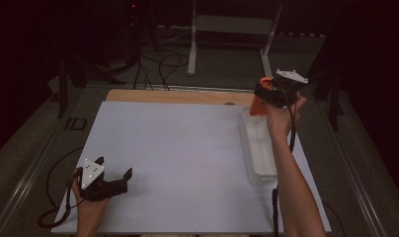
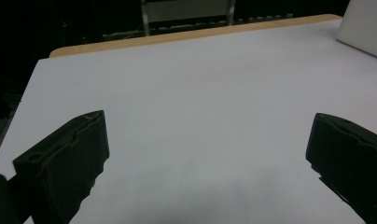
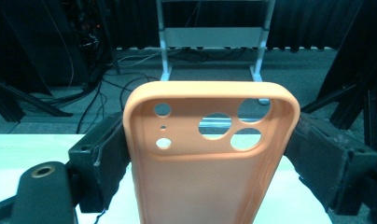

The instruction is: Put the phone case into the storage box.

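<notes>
Orange soft-plastic phone case (image 3: 210, 158) is clamped by its edges in right tongs (image 1: 266, 96); left tongs (image 1: 113, 170) are held wide, empty. Slippage is judged possible if the flexible case bows.

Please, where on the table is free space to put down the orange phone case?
The white mat is bare between the left hand-held gripper at its near left corner and the clear tray along its right edge; that wide middle is free. It is crowded only on the right, where the right hand-held gripper holds the orange phone case above the tray's far end.
</notes>
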`<state>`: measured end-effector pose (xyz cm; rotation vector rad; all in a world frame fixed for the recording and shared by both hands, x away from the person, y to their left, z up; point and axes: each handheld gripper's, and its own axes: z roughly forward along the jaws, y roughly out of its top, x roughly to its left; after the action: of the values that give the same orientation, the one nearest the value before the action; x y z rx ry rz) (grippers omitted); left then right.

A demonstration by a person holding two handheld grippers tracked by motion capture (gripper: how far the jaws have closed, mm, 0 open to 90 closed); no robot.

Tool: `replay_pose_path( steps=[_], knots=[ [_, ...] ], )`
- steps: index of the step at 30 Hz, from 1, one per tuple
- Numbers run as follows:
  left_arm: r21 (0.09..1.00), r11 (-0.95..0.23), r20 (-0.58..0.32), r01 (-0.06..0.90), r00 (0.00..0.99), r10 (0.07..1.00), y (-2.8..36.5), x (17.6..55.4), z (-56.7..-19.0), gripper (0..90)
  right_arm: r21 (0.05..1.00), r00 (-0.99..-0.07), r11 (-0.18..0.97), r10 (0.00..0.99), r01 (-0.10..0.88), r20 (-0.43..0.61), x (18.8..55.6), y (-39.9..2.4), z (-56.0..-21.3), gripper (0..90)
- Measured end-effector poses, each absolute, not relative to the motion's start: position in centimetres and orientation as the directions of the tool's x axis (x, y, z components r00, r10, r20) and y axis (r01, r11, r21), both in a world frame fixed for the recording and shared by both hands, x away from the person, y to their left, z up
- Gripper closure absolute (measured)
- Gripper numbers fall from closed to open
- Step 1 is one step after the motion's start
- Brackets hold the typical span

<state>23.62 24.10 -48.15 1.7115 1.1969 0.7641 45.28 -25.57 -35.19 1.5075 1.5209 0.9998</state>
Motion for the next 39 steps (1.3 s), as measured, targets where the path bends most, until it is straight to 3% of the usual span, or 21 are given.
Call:
replay_pose_path(
  steps=[39],
  knots=[
    [0.912,-0.13,-0.008,0.388,0.334,0.943,24.5,23.4,-48.0,0.0,0.895,0.004,-0.012,1.0,0.447,0.011,46.5,-25.0,-37.6,16.7]
  ],
)
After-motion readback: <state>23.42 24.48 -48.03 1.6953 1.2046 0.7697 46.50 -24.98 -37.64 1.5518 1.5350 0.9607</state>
